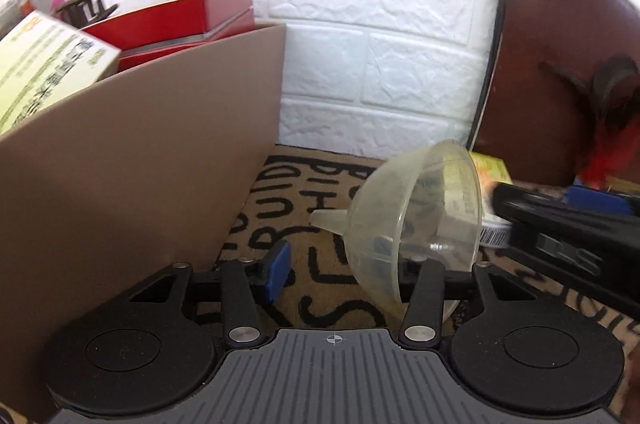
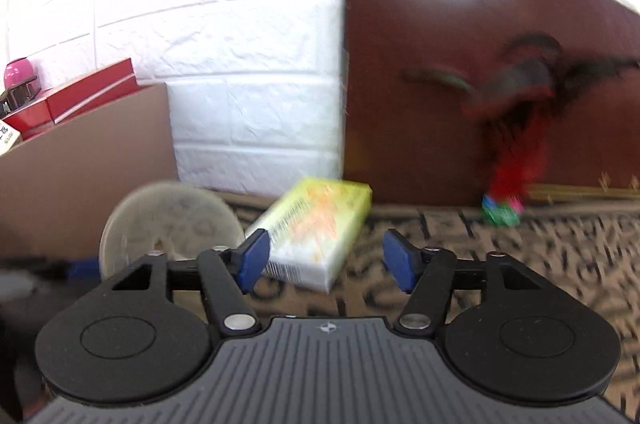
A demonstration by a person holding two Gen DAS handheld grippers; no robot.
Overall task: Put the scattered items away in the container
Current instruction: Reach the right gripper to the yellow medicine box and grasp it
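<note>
In the left wrist view, the tall tan cardboard container [image 1: 132, 160] filled the left half of the frame, with a pale green printed carton [image 1: 44, 72] and a red flat box [image 1: 176, 20] already poking above its rim at upper left. At lower centre the left gripper [image 1: 348, 268] stood with its jaws apart, one blue pad [image 1: 278, 272] bare over the tan mat with black lettering [image 1: 304, 192]. The translucent plastic funnel [image 1: 412, 220] sat over the right-hand finger, its wide mouth facing right and its spout pointing left; whether it was pinched or merely hooked there I could not tell. If it was only hooked, it looked likely to roll off onto the mat before clearing the container's high wall, and its slick curved bowl would probably slip from a light squeeze.

In the right wrist view, the funnel showed at lower left, beside the container wall. The right gripper [image 2: 324, 260] hovered at centre with jaws released and nothing between them. Just ahead of it, the yellow and white rectangular carton [image 2: 316, 232] lay on the mat, angled, its near corner just behind the left pad. A closing pinch across that skew would probably twist the carton rather than seat it. At right, a red and black feathered shuttlecock [image 2: 516, 168] leaned against the dark brown panel [image 2: 460, 56], still to be collected. The two grippers were working close together, so a collision seemed possible.
</note>
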